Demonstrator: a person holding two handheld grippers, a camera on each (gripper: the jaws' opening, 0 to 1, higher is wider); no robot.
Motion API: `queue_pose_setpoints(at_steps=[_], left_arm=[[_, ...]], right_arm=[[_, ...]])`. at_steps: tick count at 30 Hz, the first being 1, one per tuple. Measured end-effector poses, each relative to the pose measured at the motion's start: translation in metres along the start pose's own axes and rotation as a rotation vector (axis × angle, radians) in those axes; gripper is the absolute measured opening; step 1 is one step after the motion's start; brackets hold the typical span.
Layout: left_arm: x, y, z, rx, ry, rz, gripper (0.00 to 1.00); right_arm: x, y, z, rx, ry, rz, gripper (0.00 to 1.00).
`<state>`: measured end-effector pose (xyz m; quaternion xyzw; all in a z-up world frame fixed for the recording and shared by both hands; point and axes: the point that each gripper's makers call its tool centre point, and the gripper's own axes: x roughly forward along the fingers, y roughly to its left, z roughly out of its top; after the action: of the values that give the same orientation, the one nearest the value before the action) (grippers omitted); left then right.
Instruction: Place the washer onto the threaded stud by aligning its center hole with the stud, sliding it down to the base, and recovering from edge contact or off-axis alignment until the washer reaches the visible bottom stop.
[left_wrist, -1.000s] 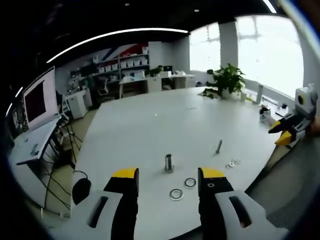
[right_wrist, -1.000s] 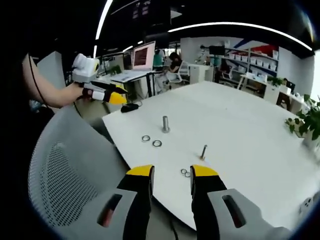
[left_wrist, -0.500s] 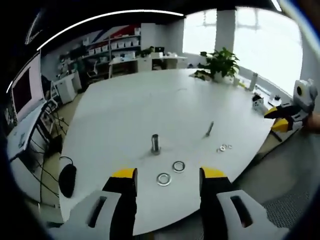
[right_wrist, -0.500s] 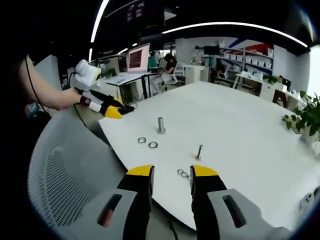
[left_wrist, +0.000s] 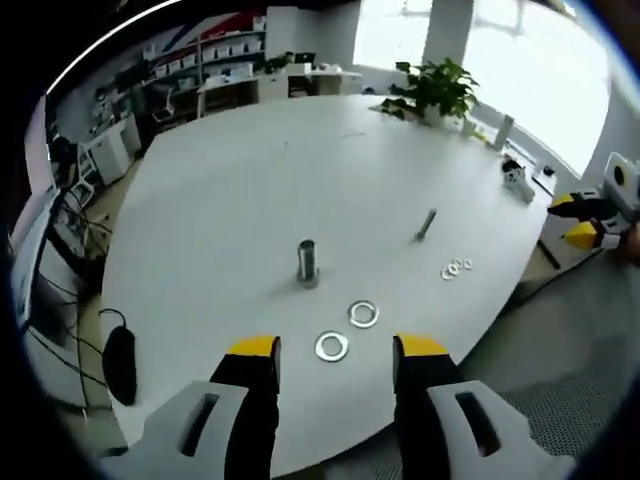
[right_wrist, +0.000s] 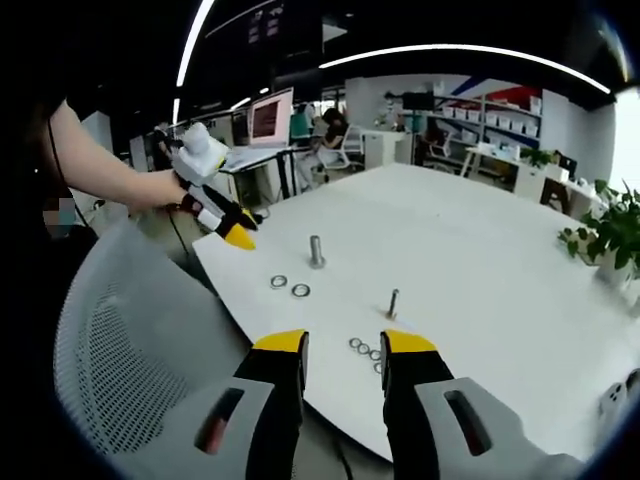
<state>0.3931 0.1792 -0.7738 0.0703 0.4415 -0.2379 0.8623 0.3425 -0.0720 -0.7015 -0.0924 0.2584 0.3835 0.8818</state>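
A: Is there any writing to read in either view?

B: None. The monitor (right_wrist: 268, 116) behind the bench (right_wrist: 480, 260) glows but is too small and blurred, and the boxes on the shelves (left_wrist: 225, 52) show no legible labels.

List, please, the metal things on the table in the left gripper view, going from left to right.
Thick stud → nearer large washer → second large washer → thin stud → cluster of small washers.
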Motion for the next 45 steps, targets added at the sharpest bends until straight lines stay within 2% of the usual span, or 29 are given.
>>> queue_pose_setpoints(at_steps=[6, 9, 13, 19, 25, 29, 31, 35, 41, 45], left_arm=[[0.019, 0.0, -0.009, 0.048, 0.071, -0.018, 0.43], [0.03, -0.001, -0.018, 0.092, 0.133, -0.032, 0.42], [0.043, -0.003, -0.027, 0.087, 0.188, -0.054, 0.41], [0.053, 0.002, -0.032, 0.138, 0.245, -0.058, 0.4], [0.06, 0.004, -0.031, 0.143, 0.271, -0.07, 0.39], [0.067, 0.002, -0.035, 0.18, 0.318, -0.084, 0.37], [0.071, -0.002, -0.038, 0.143, 0.343, -0.114, 0.37], [0.074, -0.001, -0.032, 0.147, 0.333, -0.104, 0.37], [0.078, 0.001, -0.038, 0.154, 0.377, -0.114, 0.35], [0.079, 0.001, -0.038, 0.16, 0.378, -0.114, 0.35]], right_arm=[[0.0, -0.001, 0.0, 0.0, -0.001, -0.006, 0.31], [0.0, -0.003, 0.0, 0.004, -0.002, -0.013, 0.31], [-0.001, -0.006, 0.002, -0.001, -0.015, -0.027, 0.3], [-0.001, -0.006, 0.002, 0.001, -0.013, -0.031, 0.3], [-0.001, -0.008, 0.003, 0.006, -0.016, -0.039, 0.3], [-0.001, -0.008, 0.002, 0.005, -0.01, -0.041, 0.3], [-0.001, -0.008, 0.002, 0.005, -0.008, -0.04, 0.3], [-0.001, -0.009, 0.001, 0.005, -0.007, -0.046, 0.3], [-0.001, -0.011, 0.001, 0.007, -0.007, -0.05, 0.3], [-0.001, -0.012, 0.001, 0.008, -0.01, -0.051, 0.3]])
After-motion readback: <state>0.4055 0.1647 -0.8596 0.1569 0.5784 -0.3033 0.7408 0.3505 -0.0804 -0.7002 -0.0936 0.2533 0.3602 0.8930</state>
